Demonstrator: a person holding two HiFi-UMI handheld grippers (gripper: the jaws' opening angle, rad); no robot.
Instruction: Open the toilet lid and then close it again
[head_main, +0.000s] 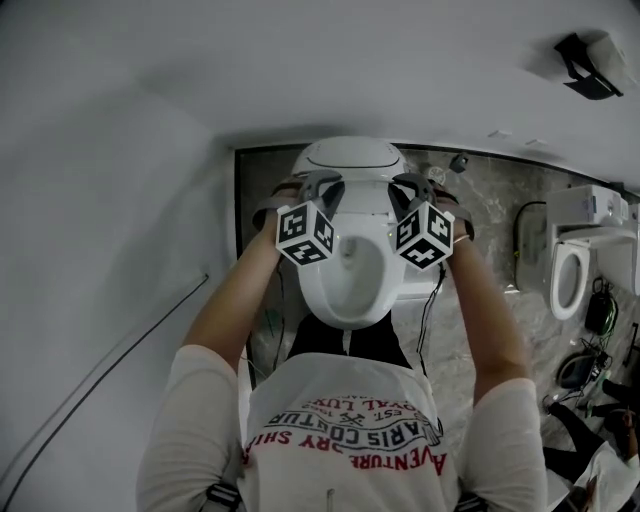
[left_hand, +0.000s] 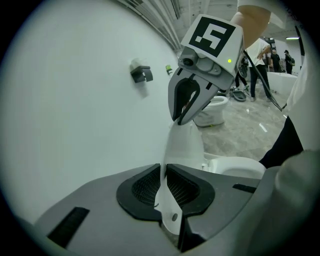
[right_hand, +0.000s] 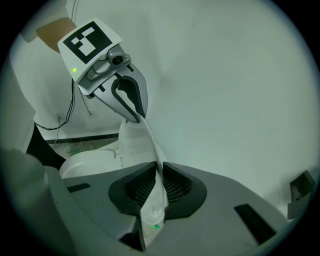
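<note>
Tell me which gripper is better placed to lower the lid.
Neither left nor right stands out. The left gripper and the right gripper each clamp an opposite side edge of the raised lid, at about matching height. Lowering it with both together is probably best; if only one, either looks equally placed.

Setting: a hall where sanitary ware is shown or tested (one large open room).
Fixtures: a toilet (head_main: 350, 275) set against a plain white wall (head_main: 110, 200); a second toilet (head_main: 568, 280) stands well apart to one side.
Floor: grey veined stone (head_main: 490, 215), with loose cables (head_main: 428, 310) and dark gear (head_main: 601, 310) lying by the toilets.
Occupants: several people (left_hand: 274, 59) standing in the open background.
</note>
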